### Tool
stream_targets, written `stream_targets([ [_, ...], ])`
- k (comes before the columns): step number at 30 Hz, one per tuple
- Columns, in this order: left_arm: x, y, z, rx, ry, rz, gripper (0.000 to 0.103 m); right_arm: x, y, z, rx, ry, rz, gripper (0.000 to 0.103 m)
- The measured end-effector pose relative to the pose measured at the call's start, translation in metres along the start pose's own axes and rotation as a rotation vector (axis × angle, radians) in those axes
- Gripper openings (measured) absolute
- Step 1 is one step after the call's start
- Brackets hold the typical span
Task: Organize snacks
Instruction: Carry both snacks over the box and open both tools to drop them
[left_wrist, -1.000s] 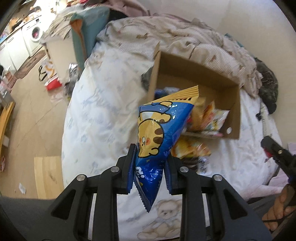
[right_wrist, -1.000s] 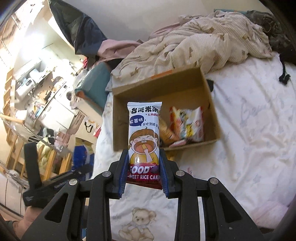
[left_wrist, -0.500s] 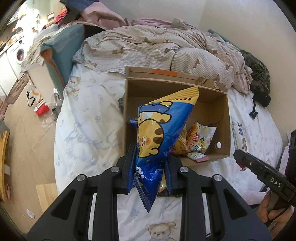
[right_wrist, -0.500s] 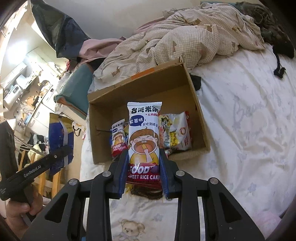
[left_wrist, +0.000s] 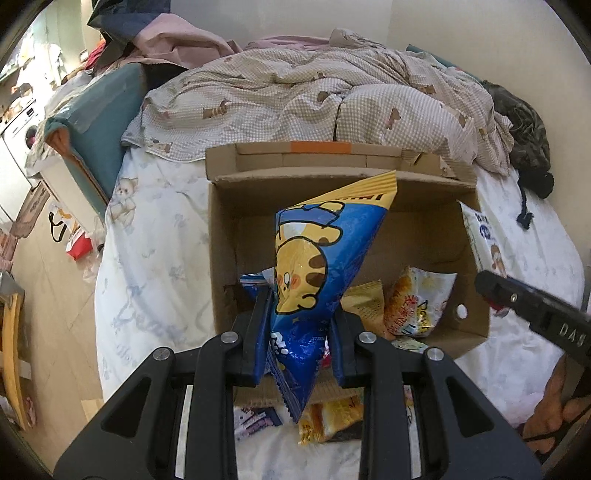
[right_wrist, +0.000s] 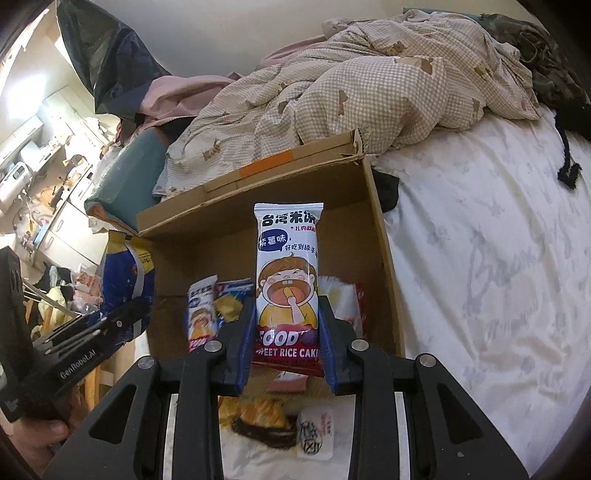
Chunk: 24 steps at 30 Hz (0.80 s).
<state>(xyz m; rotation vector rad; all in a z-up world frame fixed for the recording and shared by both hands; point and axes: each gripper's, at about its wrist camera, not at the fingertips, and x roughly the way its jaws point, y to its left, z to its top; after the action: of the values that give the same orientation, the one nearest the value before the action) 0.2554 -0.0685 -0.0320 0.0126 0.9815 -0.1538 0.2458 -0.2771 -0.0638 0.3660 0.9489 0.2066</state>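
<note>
My left gripper (left_wrist: 297, 328) is shut on a blue and yellow snack bag with a cartoon cat (left_wrist: 317, 258), held upright over the near edge of an open cardboard box (left_wrist: 221, 236) on the bed. My right gripper (right_wrist: 286, 332) is shut on a white rice cake packet (right_wrist: 288, 273), held upright over the same box (right_wrist: 376, 236). Several snack packets lie inside the box, among them a yellow one (left_wrist: 417, 306) and a small rice cake packet (right_wrist: 201, 314). The right gripper's body shows at the right of the left wrist view (left_wrist: 532, 314).
Loose snack packets (left_wrist: 328, 421) lie on the white bedsheet (left_wrist: 155, 258) in front of the box. A rumpled checked duvet (left_wrist: 314, 99) is piled behind it. A white packet (left_wrist: 484, 236) lies right of the box. The bed's left edge drops to the floor (left_wrist: 48, 288).
Both grippers have moved forward toward the box with their packets still held. The box now fills more of both views.
</note>
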Motion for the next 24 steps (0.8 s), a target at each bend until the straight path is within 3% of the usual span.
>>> stream_targets([
  [6, 0.017, 0.004, 0.001, -0.009, 0.006, 0.005, 0.024, 0.016, -0.002, 0.001, 0.010, 0.030, 0.002, 0.032],
  [24, 0.020, 0.005, 0.011, -0.025, -0.030, -0.024, 0.028, 0.034, -0.001, 0.000, 0.059, 0.080, 0.034, 0.033],
])
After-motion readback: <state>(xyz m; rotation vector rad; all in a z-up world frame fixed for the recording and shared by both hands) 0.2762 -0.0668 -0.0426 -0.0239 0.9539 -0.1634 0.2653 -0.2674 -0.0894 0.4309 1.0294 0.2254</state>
